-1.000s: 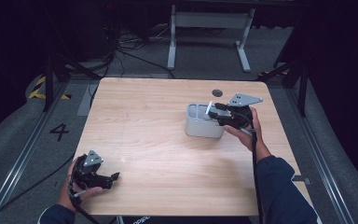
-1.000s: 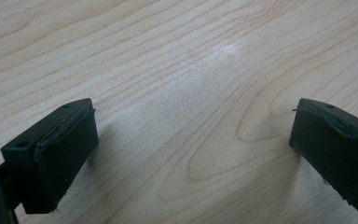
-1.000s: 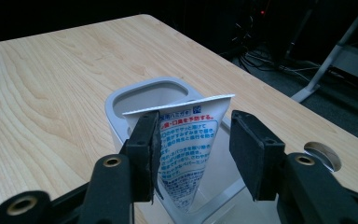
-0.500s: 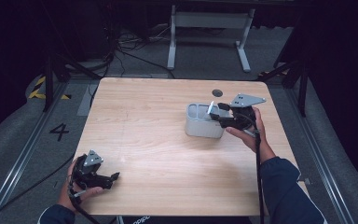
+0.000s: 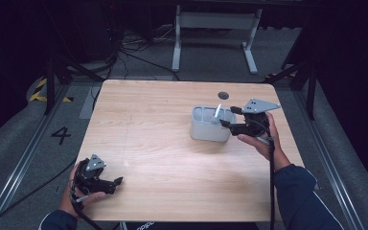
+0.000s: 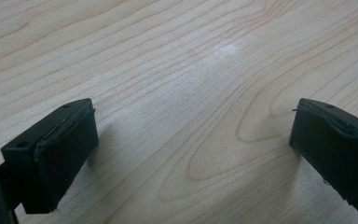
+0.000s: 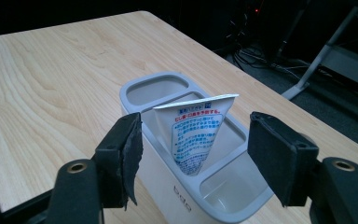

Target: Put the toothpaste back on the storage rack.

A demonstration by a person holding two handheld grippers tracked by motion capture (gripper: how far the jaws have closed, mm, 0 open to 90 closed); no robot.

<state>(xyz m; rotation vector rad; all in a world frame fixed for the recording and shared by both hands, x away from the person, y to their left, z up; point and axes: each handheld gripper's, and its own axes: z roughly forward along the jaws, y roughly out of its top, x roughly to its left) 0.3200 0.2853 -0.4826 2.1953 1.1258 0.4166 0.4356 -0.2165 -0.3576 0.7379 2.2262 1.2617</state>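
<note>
Upright, white tube, blue print, crimped end up

Tube in the holder: lower end sunk in the middle compartment, hidden by the rim; print on it too small to read. In the high view the tube is a small pale sliver, detail lost. Holder's near bottom cut by the lower edge in the right gripper view, its left wall behind the jaw. Right gripper: body partly under its grey plate and the hand. Left gripper: small and dark, jaw gap hard to read from above; in its own view both jaws are cut by the frame edges. Forearms cut at the near edge.
</note>
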